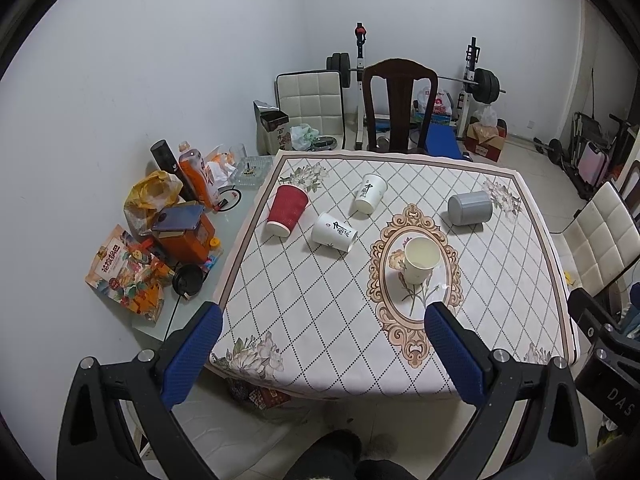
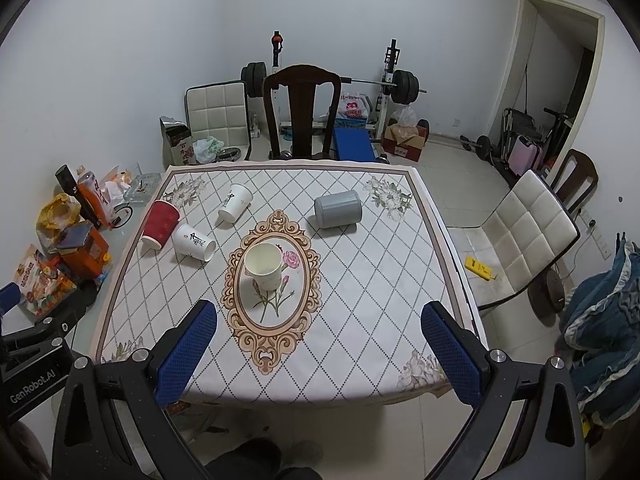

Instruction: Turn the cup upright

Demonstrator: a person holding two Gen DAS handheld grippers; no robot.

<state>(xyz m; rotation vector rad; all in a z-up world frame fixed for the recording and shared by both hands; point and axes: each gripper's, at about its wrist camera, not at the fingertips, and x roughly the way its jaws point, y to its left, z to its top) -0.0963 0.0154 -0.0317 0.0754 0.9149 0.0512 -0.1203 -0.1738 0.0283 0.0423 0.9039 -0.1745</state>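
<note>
A cream paper cup [image 1: 420,260] stands upright in the oval medallion at the table's middle; it also shows in the right wrist view [image 2: 264,266]. A red cup [image 1: 286,210] [image 2: 160,224], two white printed cups [image 1: 334,232] [image 1: 370,193] [image 2: 194,242] [image 2: 235,203] and a grey cup [image 1: 470,209] [image 2: 338,209] lie on their sides further back. My left gripper [image 1: 324,344] is open and empty, held above the near table edge. My right gripper [image 2: 320,340] is open and empty, also above the near edge.
The table [image 1: 320,320] carries a diamond-pattern cloth. A side shelf with bottles, snack bags and boxes [image 1: 180,220] stands to the left. A dark wooden chair [image 1: 398,104] is behind the table, a white chair [image 2: 520,232] at the right. Weight equipment stands at the back wall.
</note>
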